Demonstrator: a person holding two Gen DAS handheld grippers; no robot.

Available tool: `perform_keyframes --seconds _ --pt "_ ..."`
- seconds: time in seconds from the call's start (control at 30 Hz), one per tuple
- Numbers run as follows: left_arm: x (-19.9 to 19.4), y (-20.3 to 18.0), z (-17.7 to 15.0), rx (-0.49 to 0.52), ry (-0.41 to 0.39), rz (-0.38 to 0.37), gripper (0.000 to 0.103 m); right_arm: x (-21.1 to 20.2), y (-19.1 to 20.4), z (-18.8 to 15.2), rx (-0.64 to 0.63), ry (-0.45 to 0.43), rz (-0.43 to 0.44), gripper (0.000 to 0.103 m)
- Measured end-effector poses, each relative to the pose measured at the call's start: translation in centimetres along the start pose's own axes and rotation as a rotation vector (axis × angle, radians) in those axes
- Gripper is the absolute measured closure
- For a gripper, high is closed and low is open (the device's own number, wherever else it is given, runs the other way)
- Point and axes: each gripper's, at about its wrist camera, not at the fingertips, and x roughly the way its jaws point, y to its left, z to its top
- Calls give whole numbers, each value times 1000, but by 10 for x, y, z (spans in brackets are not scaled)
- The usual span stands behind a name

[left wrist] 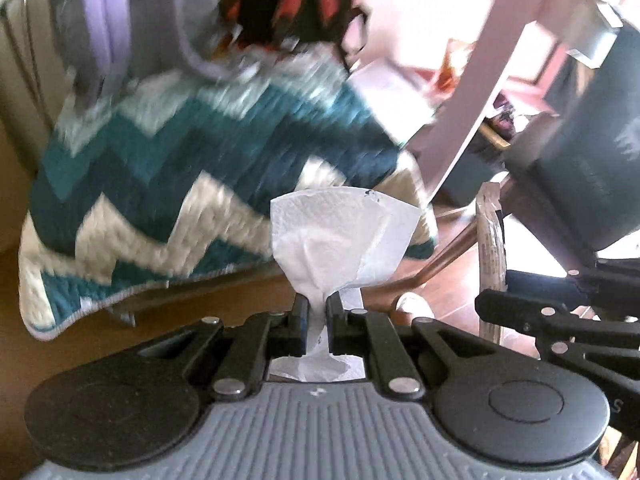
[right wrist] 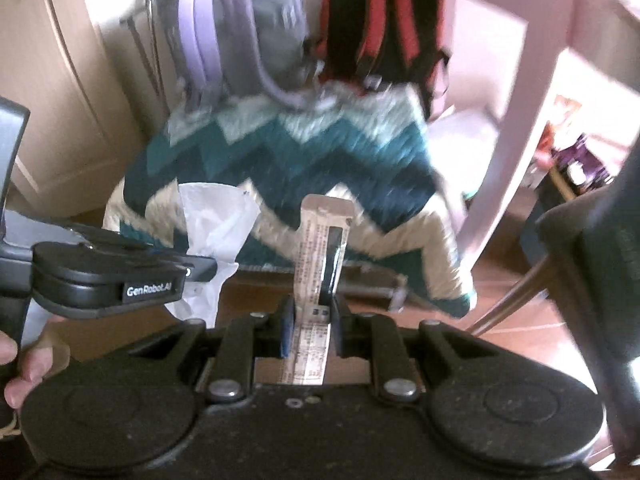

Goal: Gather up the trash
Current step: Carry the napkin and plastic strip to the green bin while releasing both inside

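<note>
Left tongs (left wrist: 317,304) clenched on a white tissue (left wrist: 340,236); right tongs (right wrist: 312,312) clenched on a wrapper strip (right wrist: 320,248); zigzag blanket (left wrist: 180,184) lies beyond both.

Each camera sits just behind its own tool, looking forward along the fingers. The left view faces a zigzag blanket (left wrist: 192,184) close ahead, with the right tool (left wrist: 560,312) at its right edge. The right view faces the same blanket (right wrist: 320,160) and sees the left tool (right wrist: 120,276) at its left. Both share the blurred bags, probably backpacks (right wrist: 384,20), behind.
</note>
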Motion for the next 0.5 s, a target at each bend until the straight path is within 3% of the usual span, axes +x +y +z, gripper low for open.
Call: perform_keyframes --seconds 0.5 --pt "-115 -136 84 218 -272 -112 95 -166 -80 28 53 -334 -137 85"
